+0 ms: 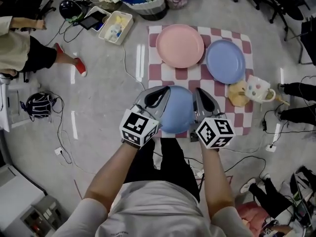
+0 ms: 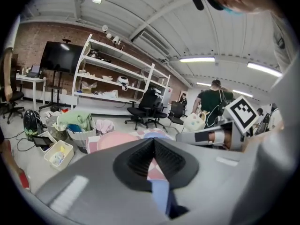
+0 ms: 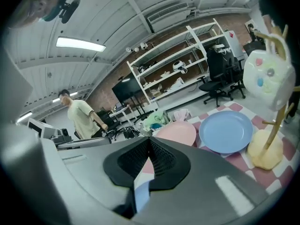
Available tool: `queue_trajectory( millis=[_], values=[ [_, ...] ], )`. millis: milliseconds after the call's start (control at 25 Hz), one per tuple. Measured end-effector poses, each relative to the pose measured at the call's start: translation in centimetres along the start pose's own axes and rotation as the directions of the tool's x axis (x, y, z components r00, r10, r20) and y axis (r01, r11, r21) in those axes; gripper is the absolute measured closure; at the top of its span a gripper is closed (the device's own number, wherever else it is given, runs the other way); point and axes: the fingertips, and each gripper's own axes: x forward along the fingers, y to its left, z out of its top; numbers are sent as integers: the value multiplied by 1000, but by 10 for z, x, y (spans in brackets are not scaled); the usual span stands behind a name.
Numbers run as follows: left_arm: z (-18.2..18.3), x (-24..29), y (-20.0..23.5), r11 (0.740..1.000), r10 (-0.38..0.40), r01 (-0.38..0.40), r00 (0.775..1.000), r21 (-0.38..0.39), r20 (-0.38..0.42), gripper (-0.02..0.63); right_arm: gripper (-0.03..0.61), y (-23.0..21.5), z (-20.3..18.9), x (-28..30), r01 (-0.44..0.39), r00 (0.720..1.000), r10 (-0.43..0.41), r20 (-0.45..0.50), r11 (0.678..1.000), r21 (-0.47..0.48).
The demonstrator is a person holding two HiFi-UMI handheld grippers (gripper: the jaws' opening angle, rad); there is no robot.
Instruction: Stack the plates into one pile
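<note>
- On the floor straight ahead: a red-and-white checked cloth [image 1: 163, 74], spread flat and carrying the crockery.
- Over the near edge of that cloth, between the two forearms: a light blue plate [image 1: 177, 111], gripped from both sides. Cannot tell from the head view whether it is raised or resting on the cloth.
- Left claw [image 1: 160, 98]: pinching the light blue plate by its left rim. Seen from the left gripper view, ribbed black pads [image 2: 140, 161] drawn to a narrow slit with a strip of blue rim caught low between them.
- Right claw [image 1: 201, 100]: pinching the opposite rim. Seen from the right gripper view, pads [image 3: 164, 161] almost meeting, with pale blue edge wedged at the bottom of the gap.
- At the far side of the cloth: a pink plate [image 1: 180, 45], lying flat.
- Just right of the pink plate: a darker blue plate [image 1: 225, 61], also flat. Unclear whether the two rims touch.
- At the right edge of the cloth: a yellow stand [image 1: 238, 94] bearing a white dotted mug [image 1: 258, 89].
- Beyond the cloth, on bare floor: a laundry basket [image 1: 143, 1], and a white tray [image 1: 116, 27] off to the left.
</note>
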Motion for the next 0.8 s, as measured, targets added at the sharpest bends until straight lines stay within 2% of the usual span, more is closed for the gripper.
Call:
queue_trajectory(
  millis=[240, 400, 640, 800],
  values=[
    [-36, 40, 26, 999, 14, -16, 999, -48, -48, 607, 568, -39, -26, 53, 56, 998, -53, -37, 994, 98],
    [-52, 63, 40, 996, 29, -34, 997, -78, -66, 607, 566, -68, -47, 83, 94, 994, -82, -72, 977, 191],
    [-72, 83, 52, 994, 35, -44, 996, -104, -85, 607, 561, -108, -79, 119, 186, 979, -151, -134, 934, 307],
    [-83, 92, 59, 991, 39, -50, 995, -126, -90, 607, 532, -127, -97, 136, 225, 971, -169, -171, 889, 399]
  ],
)
